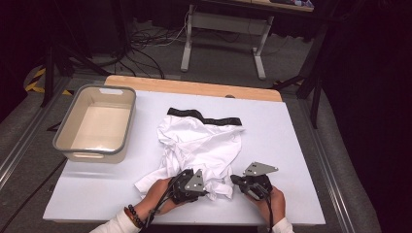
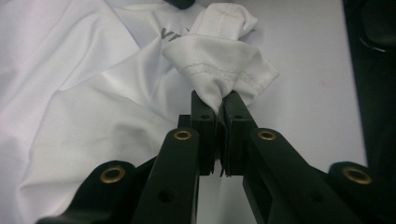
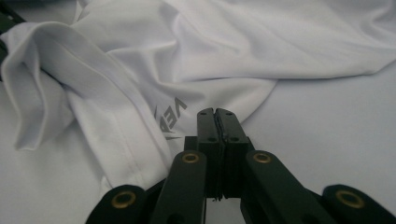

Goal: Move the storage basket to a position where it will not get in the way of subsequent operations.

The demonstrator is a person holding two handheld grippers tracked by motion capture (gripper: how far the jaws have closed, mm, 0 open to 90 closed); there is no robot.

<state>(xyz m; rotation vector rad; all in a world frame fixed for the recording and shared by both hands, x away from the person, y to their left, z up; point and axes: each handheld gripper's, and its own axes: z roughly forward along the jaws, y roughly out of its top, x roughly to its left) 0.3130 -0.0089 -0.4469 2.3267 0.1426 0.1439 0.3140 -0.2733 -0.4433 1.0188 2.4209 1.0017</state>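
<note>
A white garment [image 1: 199,143] with a black waistband [image 1: 204,116] lies crumpled in the middle of the white tabletop [image 1: 282,145]. At the left stands a beige plastic tub [image 1: 65,128] with a grey rim, well apart from the garment. Two hands come in from the bottom edge. The left gripper [image 1: 206,190] rests at the near edge of the garment and touches the cloth there. The right gripper [image 1: 234,180] is just beside the same edge, a little to the right. The left wrist wears a beaded bracelet [image 1: 132,216]. Behind the tabletop, cables [image 1: 145,41] lie on the floor near a grey desk frame [image 1: 223,34].
</note>
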